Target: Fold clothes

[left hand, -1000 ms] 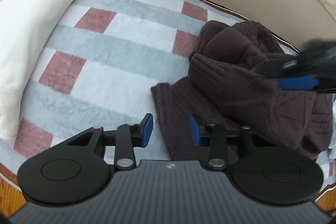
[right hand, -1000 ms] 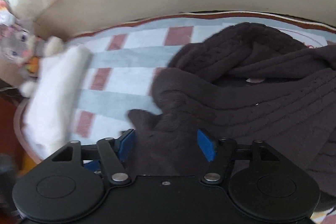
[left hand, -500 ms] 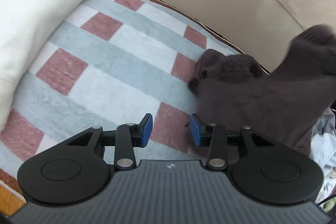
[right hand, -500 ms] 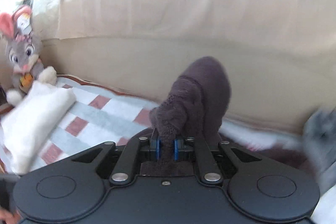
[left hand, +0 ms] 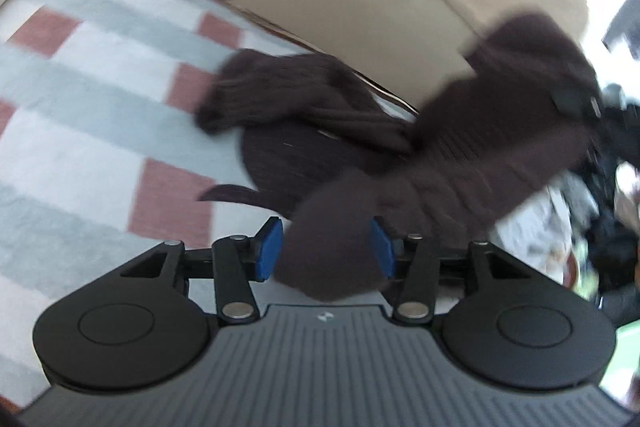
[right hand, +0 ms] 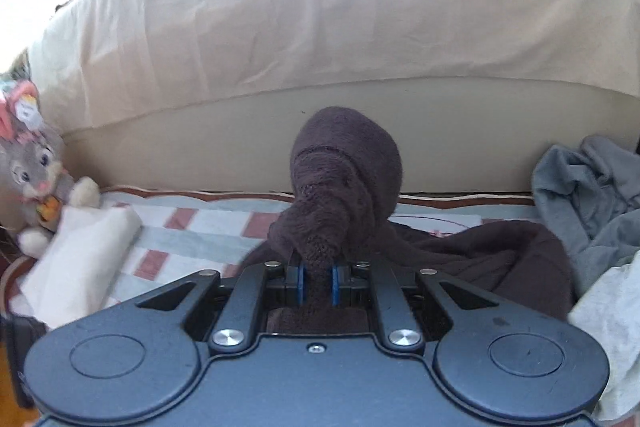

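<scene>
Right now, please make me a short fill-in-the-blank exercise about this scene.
1. The right gripper is shut on the dark brown knitted ____.
2. The grey plush rabbit sits beside the folded ____ towel.
3. The checked blanket has grey, white and ____ squares.

Missing words: sweater; white; red

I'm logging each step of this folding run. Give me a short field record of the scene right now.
garment: dark brown sweater, partly lifted off the checked blanket
right gripper: shut on a bunch of the sweater
left gripper: jaws have just been opening; a sweater fold lies between them, not pinched
other items: white folded cloth, plush rabbit, grey clothes
</scene>
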`<state>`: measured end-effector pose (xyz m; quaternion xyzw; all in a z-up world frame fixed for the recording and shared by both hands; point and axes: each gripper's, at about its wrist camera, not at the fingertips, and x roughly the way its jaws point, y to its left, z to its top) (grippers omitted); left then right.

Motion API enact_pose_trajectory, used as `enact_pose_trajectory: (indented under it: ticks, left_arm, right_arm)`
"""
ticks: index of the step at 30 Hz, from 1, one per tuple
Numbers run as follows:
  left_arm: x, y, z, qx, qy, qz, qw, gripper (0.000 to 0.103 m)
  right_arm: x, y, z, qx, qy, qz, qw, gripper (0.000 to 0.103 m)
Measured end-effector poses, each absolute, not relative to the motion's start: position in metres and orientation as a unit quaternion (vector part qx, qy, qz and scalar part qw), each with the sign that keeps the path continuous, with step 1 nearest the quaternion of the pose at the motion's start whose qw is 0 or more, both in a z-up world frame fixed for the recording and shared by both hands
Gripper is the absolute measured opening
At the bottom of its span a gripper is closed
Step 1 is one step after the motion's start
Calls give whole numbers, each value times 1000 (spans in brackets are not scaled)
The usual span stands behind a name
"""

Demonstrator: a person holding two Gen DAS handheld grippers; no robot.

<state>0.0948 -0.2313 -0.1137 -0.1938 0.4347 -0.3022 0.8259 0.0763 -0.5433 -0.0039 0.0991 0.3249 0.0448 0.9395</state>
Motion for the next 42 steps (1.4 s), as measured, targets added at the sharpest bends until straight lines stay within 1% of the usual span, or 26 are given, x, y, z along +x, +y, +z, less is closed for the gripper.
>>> enact_pose_trajectory:
  ticks: [4, 5, 6, 7, 9, 11, 13, 14, 15, 16, 17, 22, 30, 33, 35, 36, 37, 39, 40, 41, 42]
  left_arm:
    - [77, -258, -104, -121, 408, -329, 843, 68]
    - [73, -263, -101, -106, 401, -335, 846, 75]
    - [70, -268, -99, -92, 394, -342, 848, 78]
    - [66, -273, -96, -78, 383, -347, 852, 79]
    - [58, -283, -88, -52, 350, -341, 871, 88]
    - [60, -292, -84, -46, 347, -337, 874, 89]
    - [69, -301, -84, -55, 369, -333, 866, 89]
    - [76, -305, -84, -62, 386, -325, 861, 87]
    - [78, -307, -83, -66, 391, -316, 862, 70]
    - [81, -309, -81, -63, 389, -305, 867, 49]
    - [82, -312, -77, -51, 387, -300, 871, 14]
    - [77, -314, -58, -12, 381, -274, 883, 12]
    - [74, -303, -62, -29, 413, -239, 879, 12]
    - [68, -294, -55, -30, 399, -210, 892, 11]
    - [66, -281, -44, -37, 379, -179, 907, 11]
    - [67, -268, -36, -46, 363, -157, 917, 11]
    - [68, -252, -27, -57, 346, -131, 927, 11]
    - [71, -217, -7, -74, 315, -77, 943, 11]
    - [71, -199, 2, -79, 299, -49, 950, 10]
    - [70, -179, 14, -77, 278, -14, 957, 7]
    - [65, -160, 26, -65, 248, 28, 966, 0]
  right_arm:
    - [75, -536, -2, 111, 314, 91, 938, 14]
    - [75, -535, -2, 111, 313, 102, 938, 14]
    - [74, -534, -2, 117, 312, 112, 936, 14]
    - [74, -532, -2, 125, 311, 123, 934, 14]
    - [74, -529, -4, 139, 308, 143, 930, 15]
    - [74, -526, -5, 146, 305, 157, 928, 15]
    - [75, -524, -7, 155, 304, 167, 925, 15]
    - [76, -524, -7, 161, 305, 170, 923, 15]
    - [77, -525, -7, 168, 305, 173, 921, 15]
    - [78, -526, -8, 174, 304, 174, 920, 15]
    - [78, -527, -9, 181, 303, 175, 919, 15]
    - [79, -533, -13, 204, 296, 178, 916, 15]
    - [83, -525, -17, 214, 310, 191, 907, 15]
    - [81, -517, -18, 200, 308, 207, 907, 15]
    - [81, -513, -18, 195, 309, 214, 906, 20]
    - [81, -512, -18, 192, 312, 213, 906, 25]
    - [82, -511, -17, 188, 319, 205, 906, 33]
    - [82, -514, -14, 176, 330, 182, 909, 43]
    - [80, -519, -12, 168, 334, 164, 913, 43]
    - [79, -525, -11, 160, 339, 147, 916, 44]
    - [78, -532, -10, 151, 343, 130, 918, 44]
